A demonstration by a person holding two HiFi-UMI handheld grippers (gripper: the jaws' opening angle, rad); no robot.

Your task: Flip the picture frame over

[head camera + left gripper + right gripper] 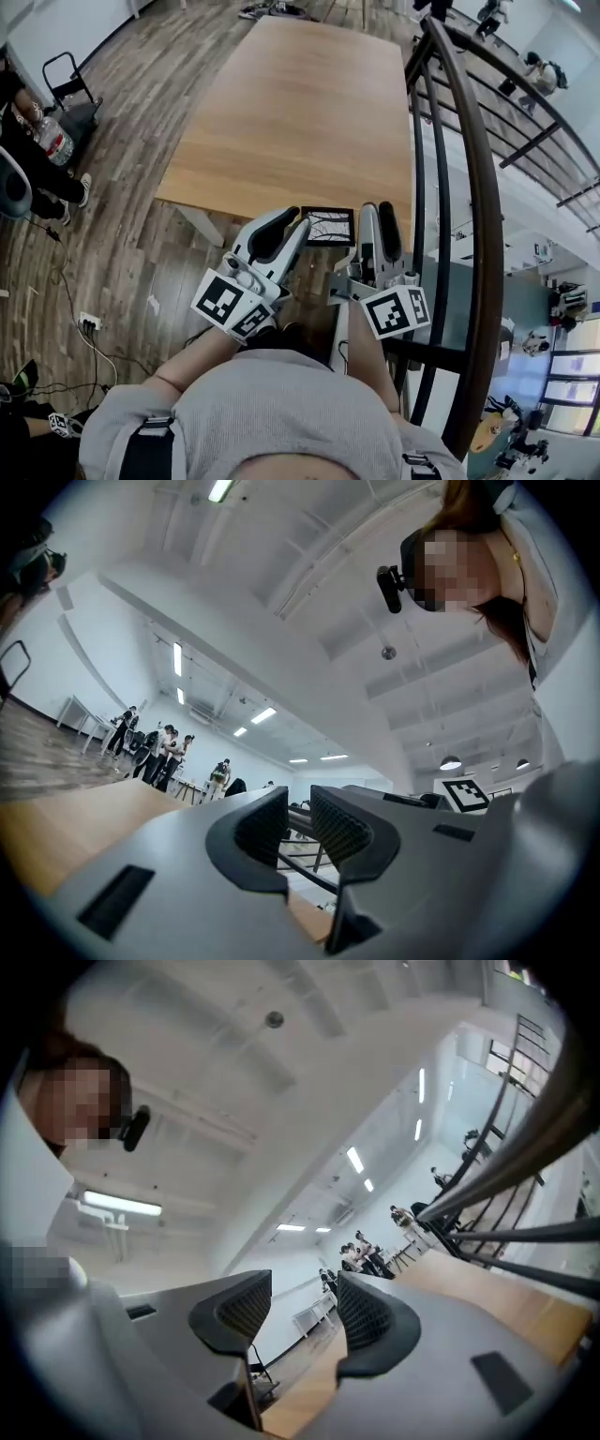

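- While the head view tips steeply down, the plank floor (112, 216) takes up the whole left side, dark boards running off under the furniture.
- Next, the bench (300, 112): a long, pale wooden top stretching away up the middle of the shot.
- Down the right, a dark railing (473, 206) sweeps past in a curve, just beside the bench's right edge.
- At the bottom, the person in the grey top (281, 412) has both forearms out forward, one tool in each hand.
- Left gripper (298, 225), marker cube (230, 305) at its rear: its tip overlaps the left edge of the frame in the head view, and I can't tell whether they touch. In the left gripper view it's aimed up at the ceiling. The fingers (342, 832) stand slightly apart with only a narrow gap, and nothing is between them.
- Right gripper (378, 208), just right of the frame: also tilted up toward the ceiling lights. Its fingers (246, 1305) are spread wide and nothing is between them.
- And the picture frame (328, 226): it lies on the bench at the near edge, toward the right corner, between the two grippers. It has a black border round a dark panel crossed with pale lines, and neither tool grips it.
- Smallest, a water bottle (53, 139), far left beside a seated onlooker.
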